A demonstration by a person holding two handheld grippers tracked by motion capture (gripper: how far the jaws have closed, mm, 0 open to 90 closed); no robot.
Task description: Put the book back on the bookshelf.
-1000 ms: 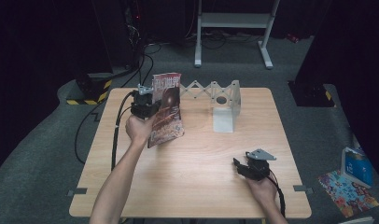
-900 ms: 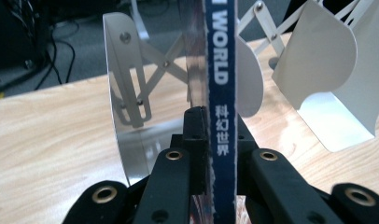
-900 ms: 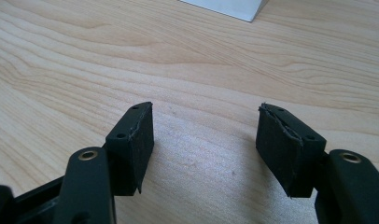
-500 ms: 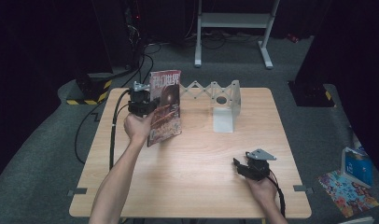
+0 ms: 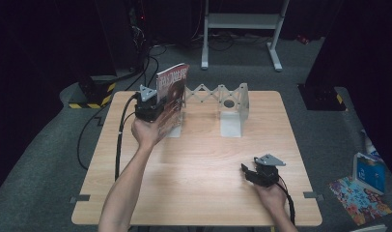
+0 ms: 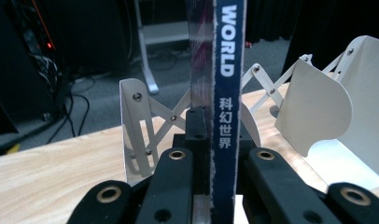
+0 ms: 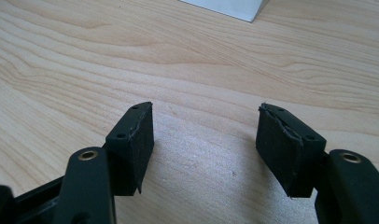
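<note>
In the upper left of the high view, my left gripper [image 5: 153, 107] has its fingers [image 6: 171, 186] clamped on a magazine [image 5: 173, 94], which stands upright over the left end plate of the white folding rack [image 5: 222, 99] at the back of the worktop [image 5: 199, 159]. In the left gripper view the magazine's spine [image 6: 226, 107] runs straight up between my fingers, with the rack's plates just behind it. To do this well, I judge I should keep the spine vertical, line the lower edge up with a gap between two plates, and lower it slowly before letting go. The rack sits near the far edge, so there is little room beyond it, while the middle of the worktop lies bare. At the lower right, my right gripper [image 5: 254, 173] rests low near the front edge, fingers [image 7: 134, 144] spread apart and holding nothing.
</note>
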